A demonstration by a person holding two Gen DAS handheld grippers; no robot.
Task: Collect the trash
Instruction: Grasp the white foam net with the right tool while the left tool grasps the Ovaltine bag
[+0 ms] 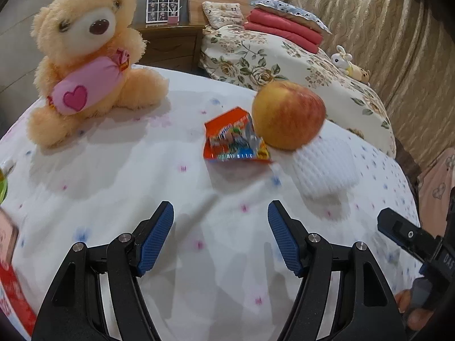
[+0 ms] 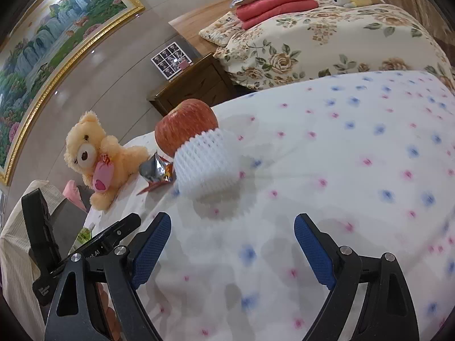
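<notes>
- Left wrist view: the left gripper (image 1: 220, 233) is held over the flower-printed white bedsheet (image 1: 142, 176) with its blue pads well apart and nothing between them.
- The trash is judged to be the orange snack wrapper (image 1: 234, 136), which lies flat on the sheet ahead of the jaws and touches the apple (image 1: 288, 115) on its right edge.
- The apple is propped partly out of a white foam net sleeve (image 1: 324, 167), which may count as trash too.
- For a clean pick, the wrapper is best approached from its free left or near edge, away from the apple, so that the fruit is not knocked and no sheet is pinched with the foil.
- Counted here: one wrapper, one apple, one foam sleeve, one teddy bear (image 1: 85, 62) sitting well to the left; part of the right gripper's body is seen at the right edge.
- Right wrist view: the right gripper (image 2: 231, 244) is likewise spread wide and empty above the sheet.
- The foam net sleeve (image 2: 204, 164) stands nearest ahead, with the apple (image 2: 184, 126) seated in its top; the crumpled wrapper (image 2: 156, 169) is wedged just beside it, between the sleeve and the teddy bear (image 2: 96, 159).
- From this side the sleeve would be better steadied than grasped, since squeezing it could roll the apple.
- Counted here: one wrapper, one apple, one sleeve, one bear; the left gripper's body shows at lower left.
</notes>
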